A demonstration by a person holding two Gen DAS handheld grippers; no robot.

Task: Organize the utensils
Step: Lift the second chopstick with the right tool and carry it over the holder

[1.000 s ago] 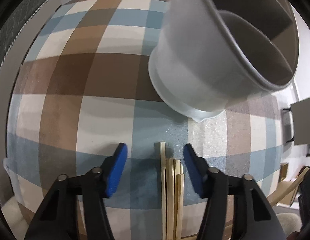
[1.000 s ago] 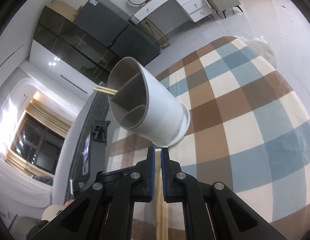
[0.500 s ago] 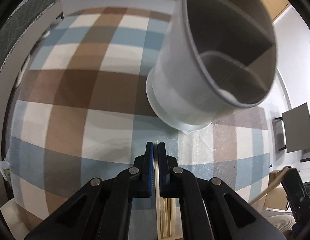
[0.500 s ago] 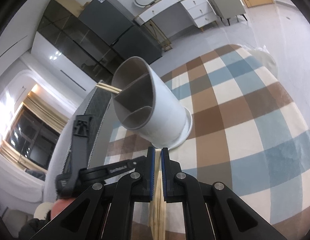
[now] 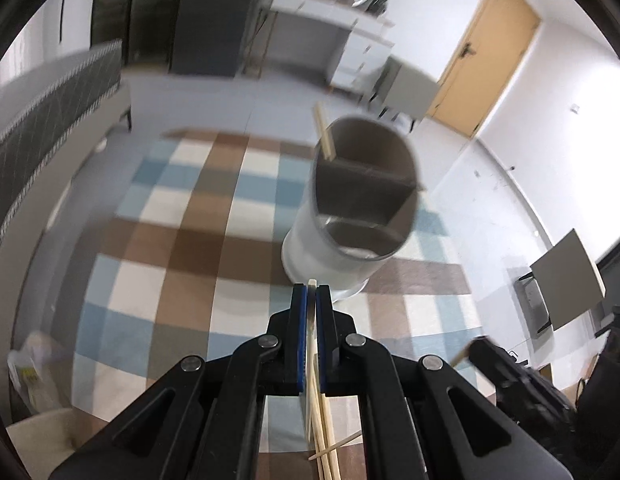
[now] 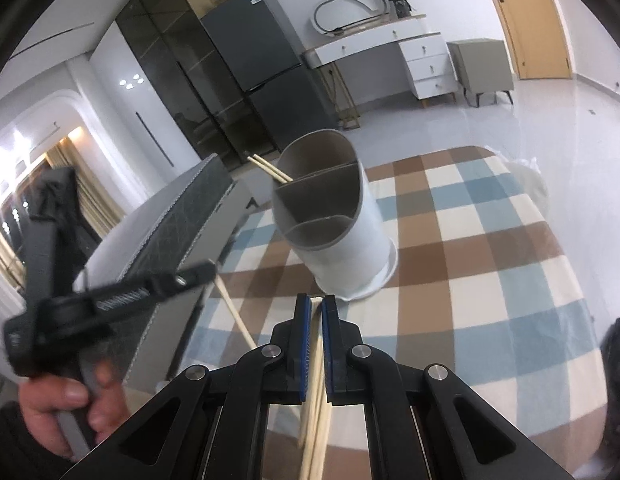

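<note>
A white round utensil holder point(image 5: 350, 216) with grey divided compartments stands on the checked tablecloth point(image 5: 182, 240); it also shows in the right wrist view point(image 6: 334, 216). A pair of wooden chopsticks point(image 5: 324, 136) leans in its far compartment point(image 6: 270, 168). My left gripper point(image 5: 311, 292) is shut on a wooden chopstick point(image 5: 313, 356), lifted above the table. My right gripper point(image 6: 316, 304) is shut on wooden chopsticks point(image 6: 316, 380), also raised. More chopsticks point(image 5: 328, 444) lie on the cloth under the left gripper. The left gripper with its chopstick point(image 6: 236, 316) shows at the left of the right wrist view.
A grey sofa point(image 5: 50, 100) stands left of the table. Behind are a dark fridge point(image 6: 262, 60), a white desk point(image 6: 390, 52) and a yellow door point(image 5: 486, 52). The right gripper point(image 5: 510, 372) shows at the lower right of the left wrist view.
My left gripper closed on a chopstick from the pile and lifted it up and back from the table. My right gripper rose slightly, still shut on its chopsticks.
</note>
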